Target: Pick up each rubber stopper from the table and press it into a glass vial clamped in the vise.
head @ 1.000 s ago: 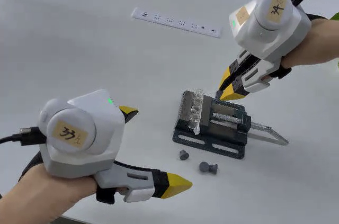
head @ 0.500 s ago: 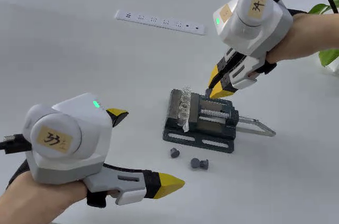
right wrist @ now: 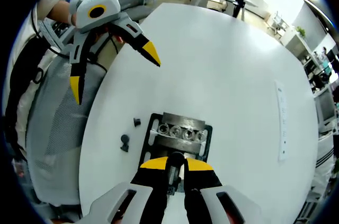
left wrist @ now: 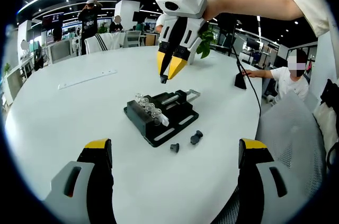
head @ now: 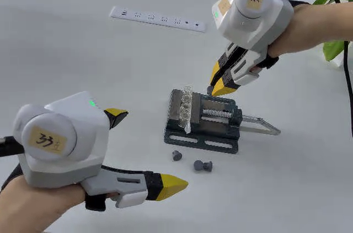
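Observation:
A black vise (head: 205, 129) on the white table clamps a row of glass vials (head: 185, 108), open tops up. Two dark rubber stoppers (head: 176, 155) (head: 202, 165) lie on the table just in front of it. My right gripper (head: 214, 89) hangs above the vise's far side, shut on a small dark rubber stopper at its yellow tips. The right gripper view looks straight down on the vials (right wrist: 180, 132) and vise (right wrist: 159, 140), its own tips (right wrist: 172, 163) together. My left gripper (head: 144, 150) hovers near the front left, open wide and holding nothing. Both loose stoppers (left wrist: 174, 148) (left wrist: 196, 137) lie ahead of it.
A white power strip (head: 157, 19) lies at the back of the table. Green plant leaves (head: 335, 29) show at the right edge, with a black cable (head: 347, 79) hanging beside them. Chairs and seated people ring the round table (left wrist: 63, 107).
The head camera has shifted, sliding the scene left. Relative to the vise, both grippers hold about the same places; the right one stays shut on its stopper.

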Demonstrator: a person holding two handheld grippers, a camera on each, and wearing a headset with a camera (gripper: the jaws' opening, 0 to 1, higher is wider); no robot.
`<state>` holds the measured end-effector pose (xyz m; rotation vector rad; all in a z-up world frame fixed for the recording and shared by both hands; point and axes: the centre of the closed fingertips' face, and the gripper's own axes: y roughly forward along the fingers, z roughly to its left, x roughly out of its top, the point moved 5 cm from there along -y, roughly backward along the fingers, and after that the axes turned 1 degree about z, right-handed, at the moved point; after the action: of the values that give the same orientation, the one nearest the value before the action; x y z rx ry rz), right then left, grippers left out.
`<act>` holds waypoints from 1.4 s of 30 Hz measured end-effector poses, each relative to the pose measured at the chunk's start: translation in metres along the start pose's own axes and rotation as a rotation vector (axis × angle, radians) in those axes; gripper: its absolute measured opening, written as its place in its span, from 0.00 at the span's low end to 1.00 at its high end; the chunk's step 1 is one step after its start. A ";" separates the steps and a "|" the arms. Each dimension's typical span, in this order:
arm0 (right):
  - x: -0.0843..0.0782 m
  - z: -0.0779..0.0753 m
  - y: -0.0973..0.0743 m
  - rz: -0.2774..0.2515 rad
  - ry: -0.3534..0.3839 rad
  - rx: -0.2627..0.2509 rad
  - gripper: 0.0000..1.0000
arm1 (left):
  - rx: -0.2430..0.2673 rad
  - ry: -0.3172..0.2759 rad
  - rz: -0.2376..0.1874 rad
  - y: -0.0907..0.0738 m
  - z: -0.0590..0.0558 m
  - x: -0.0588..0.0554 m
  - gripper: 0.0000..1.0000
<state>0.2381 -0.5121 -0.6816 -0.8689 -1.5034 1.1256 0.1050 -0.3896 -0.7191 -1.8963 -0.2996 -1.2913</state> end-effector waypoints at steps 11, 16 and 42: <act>-0.001 0.000 -0.003 0.001 0.002 -0.002 0.06 | -0.008 0.000 0.005 0.003 -0.002 0.000 0.99; 0.003 -0.001 -0.005 -0.007 -0.006 0.001 0.06 | -0.007 0.000 0.011 0.004 -0.003 -0.001 0.99; 0.020 -0.032 0.010 0.004 -0.090 0.061 0.06 | 0.015 -0.012 0.013 0.012 0.001 0.004 0.99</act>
<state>0.2644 -0.4833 -0.6839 -0.7883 -1.5331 1.2213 0.1147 -0.3980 -0.7218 -1.8913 -0.3020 -1.2667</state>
